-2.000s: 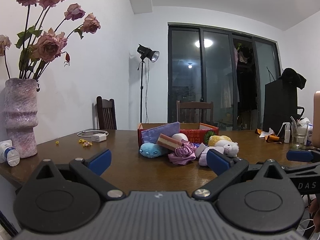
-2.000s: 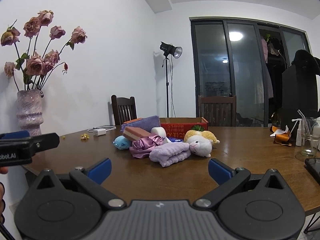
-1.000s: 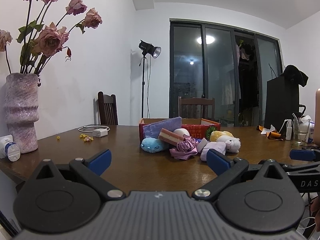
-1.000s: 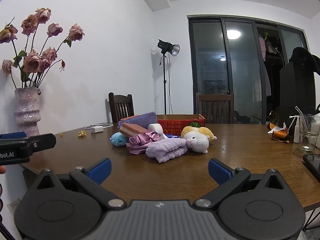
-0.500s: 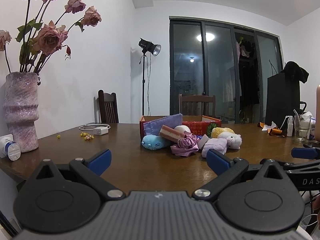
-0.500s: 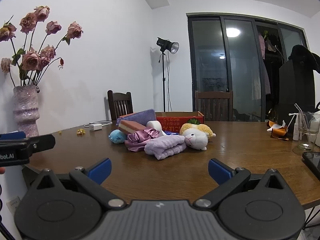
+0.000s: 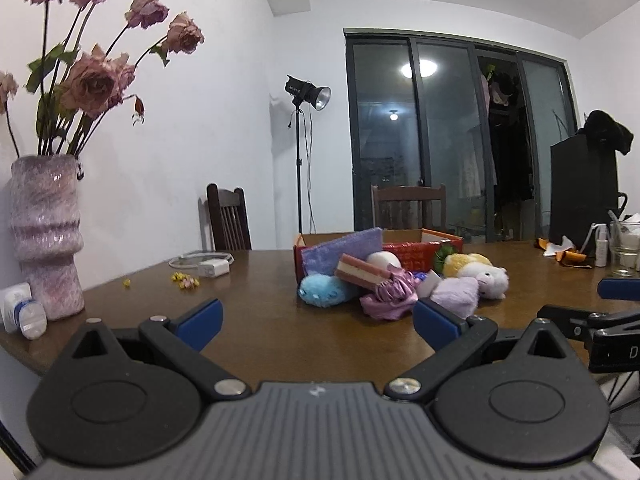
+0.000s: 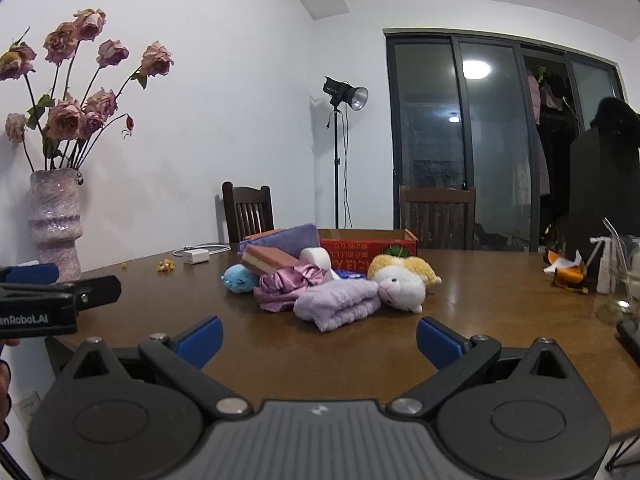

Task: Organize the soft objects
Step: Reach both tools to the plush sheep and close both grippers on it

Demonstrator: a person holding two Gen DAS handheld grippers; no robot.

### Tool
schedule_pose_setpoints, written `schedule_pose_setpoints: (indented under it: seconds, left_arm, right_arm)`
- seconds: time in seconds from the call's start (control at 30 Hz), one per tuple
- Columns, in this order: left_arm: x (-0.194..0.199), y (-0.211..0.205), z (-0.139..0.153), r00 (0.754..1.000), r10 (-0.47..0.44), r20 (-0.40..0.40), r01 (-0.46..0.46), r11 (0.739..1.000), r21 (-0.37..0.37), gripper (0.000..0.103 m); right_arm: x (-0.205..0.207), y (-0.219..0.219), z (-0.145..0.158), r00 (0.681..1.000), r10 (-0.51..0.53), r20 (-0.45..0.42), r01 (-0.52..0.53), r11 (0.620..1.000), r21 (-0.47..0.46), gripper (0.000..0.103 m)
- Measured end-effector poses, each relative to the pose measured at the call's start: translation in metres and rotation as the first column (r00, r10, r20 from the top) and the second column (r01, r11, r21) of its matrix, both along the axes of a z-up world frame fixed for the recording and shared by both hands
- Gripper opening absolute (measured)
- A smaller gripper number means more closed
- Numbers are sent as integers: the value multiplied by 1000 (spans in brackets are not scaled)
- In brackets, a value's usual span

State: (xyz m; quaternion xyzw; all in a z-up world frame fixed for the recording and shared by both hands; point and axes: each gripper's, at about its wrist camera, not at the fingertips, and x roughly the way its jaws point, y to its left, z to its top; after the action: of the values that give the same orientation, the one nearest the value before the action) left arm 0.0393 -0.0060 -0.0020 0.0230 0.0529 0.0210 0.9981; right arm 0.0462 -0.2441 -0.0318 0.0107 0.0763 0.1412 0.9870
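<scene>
Both wrist views low at the table (image 7: 280,344) edge, facing the same soft pile (image 8: 320,280).

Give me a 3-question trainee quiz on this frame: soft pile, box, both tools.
1. True or false: the left tool is shut on the blue plush.
2. Which lies nearest the right tool: A) lilac towel, B) red box, C) white charger?
3. Fill in: the white sheep plush lies on the table, ____ the box.

Key: 1. False; both tools are open and empty. 2. A. 3. outside.
</scene>
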Motion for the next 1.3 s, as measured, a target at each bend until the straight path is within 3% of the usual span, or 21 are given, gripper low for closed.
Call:
schedule_pose_setpoints:
  seconds: [0.1,0.33,0.63,0.73,0.8,0.9,0.97,1.07,1.13,1.23,1.3]
  left_arm:
    - [17,-2,7,1000,-4,-4,4,1000,1,103]
    - [70,-13,25,994,-85,-74,79,994,-81,103]
    - [168,-76,40,955,-233,-186,216,970,-109,103]
    - [206,-105,42,914,-327,-241,296,942,-156,99]
    - [226,-123,39,883,-374,-285,335,925,-177,87]
    - [252,-148,28,854,-384,-351,353,924,-149,76]
    - [267,-163,18,835,-386,-393,369,922,-120,74]
    - [287,-173,5,800,-383,-462,373,920,-118,67]
    - [297,-173,-5,775,-408,-483,370,912,-176,67]
    - [298,-168,-11,771,-424,-474,370,905,-209,66]
    - [297,-164,-11,767,-430,-476,365,903,-228,65]
  right_arm:
    - [18,-3,7,1000,-8,9,8,1000,-3,103]
    - [74,-25,26,998,-37,-41,38,999,18,103]
    - [202,-86,39,977,-36,-209,60,992,109,101]
    - [253,-102,41,967,17,-255,24,988,155,90]
    - [292,-108,40,950,62,-306,-5,983,182,84]
    - [338,-112,29,930,103,-354,-25,976,217,70]
    - [358,-113,19,919,110,-379,-23,974,227,63]
    - [376,-117,2,890,158,-428,-44,963,265,56]
    - [377,-125,-2,876,202,-439,-55,944,325,56]
    - [376,-132,-3,875,198,-442,-46,943,331,51]
    - [373,-133,-3,870,226,-438,-61,931,359,35]
